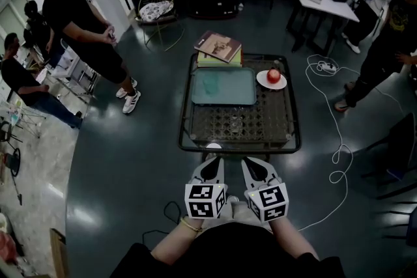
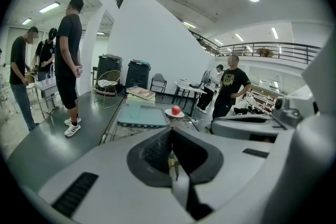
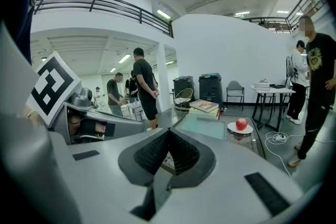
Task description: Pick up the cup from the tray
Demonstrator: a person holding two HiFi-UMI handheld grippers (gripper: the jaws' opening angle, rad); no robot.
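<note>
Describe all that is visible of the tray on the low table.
The tray is a flat rectangle with rounded corners and a low rim, pale teal, plastic by its look. It lies level on the far half of the glass table, books just behind, the plate to its right, apart. Nothing shows on it.

The low glass-topped surface (image 1: 240, 122) is standing on the dark floor (image 1: 130, 159), straight ahead of the left hand-held gripper (image 1: 217, 161) and the right hand-held gripper (image 1: 248, 163), with its near edge lying just beyond their tips. A teal tray (image 1: 223, 86) is lying on it, ahead of both. A stack of books (image 1: 219, 49) is sitting at the far edge, beyond the tray. A white plate (image 1: 262, 81) carrying a red apple (image 1: 273, 75) is resting just right of the tray, ahead of the right hand-held gripper.
</note>
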